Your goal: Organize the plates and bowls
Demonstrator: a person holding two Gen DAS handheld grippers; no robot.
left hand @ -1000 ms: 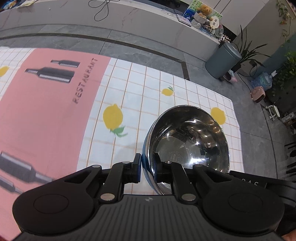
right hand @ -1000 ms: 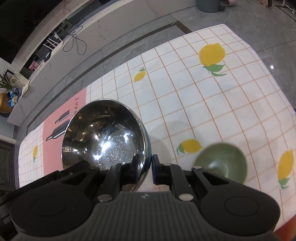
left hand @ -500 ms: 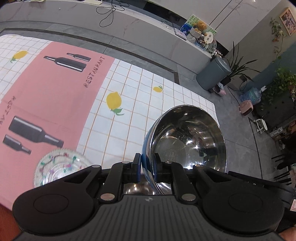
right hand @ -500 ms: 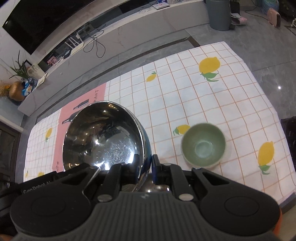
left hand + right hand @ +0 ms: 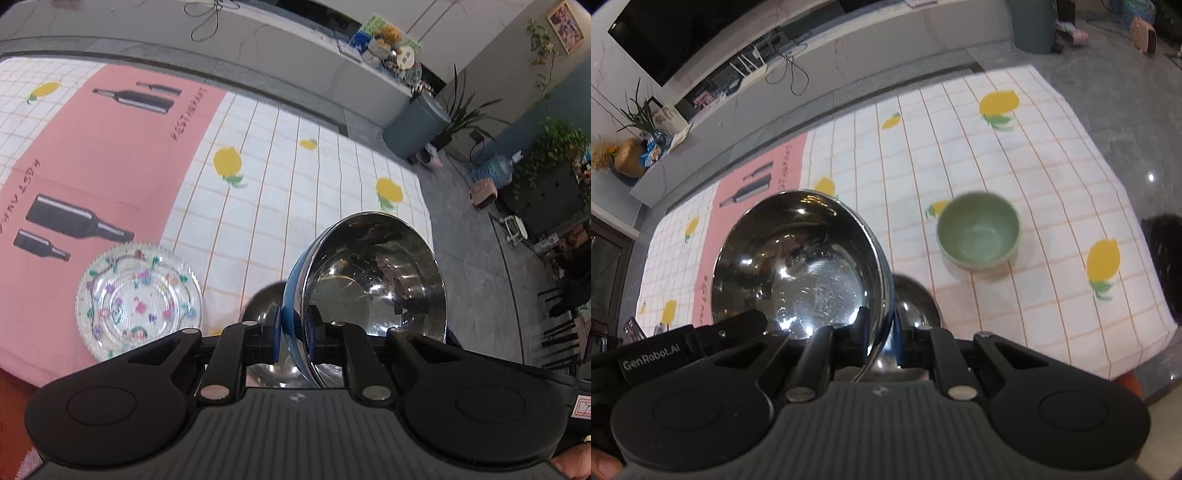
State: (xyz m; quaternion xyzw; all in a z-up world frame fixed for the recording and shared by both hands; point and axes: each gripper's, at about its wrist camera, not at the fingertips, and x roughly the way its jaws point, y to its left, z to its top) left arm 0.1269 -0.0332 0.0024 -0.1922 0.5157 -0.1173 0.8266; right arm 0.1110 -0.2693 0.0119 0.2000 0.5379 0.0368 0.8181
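Gripping one large steel bowl (image 5: 373,288) from opposite sides, the left hand-held gripper (image 5: 293,328) and the right hand-held gripper (image 5: 882,325) each have their fingers closed on a thin stretch of its rim, and the bowl hangs tilted in the air above the table (image 5: 1052,155), directly over a smaller steel bowl (image 5: 916,299) that sits on the cloth beneath it. The main risk, as I judge it, is the grip itself: polished metal pinched only at the lip gives the pads little to bite, so any uneven pull between the two hands could let the rim slide out or swing the bowl further over. If it drops or comes down off-centre, it would likely strike the smaller bowl's edge rather than nest around it, knocking that bowl sideways. The green bowl (image 5: 979,230) stands near on the right and the patterned glass plate (image 5: 138,301) near on the left; a skidding bowl could reach either, and the glass plate looks the most fragile. Motion blur also hints at quick movement, which would worsen a slip.
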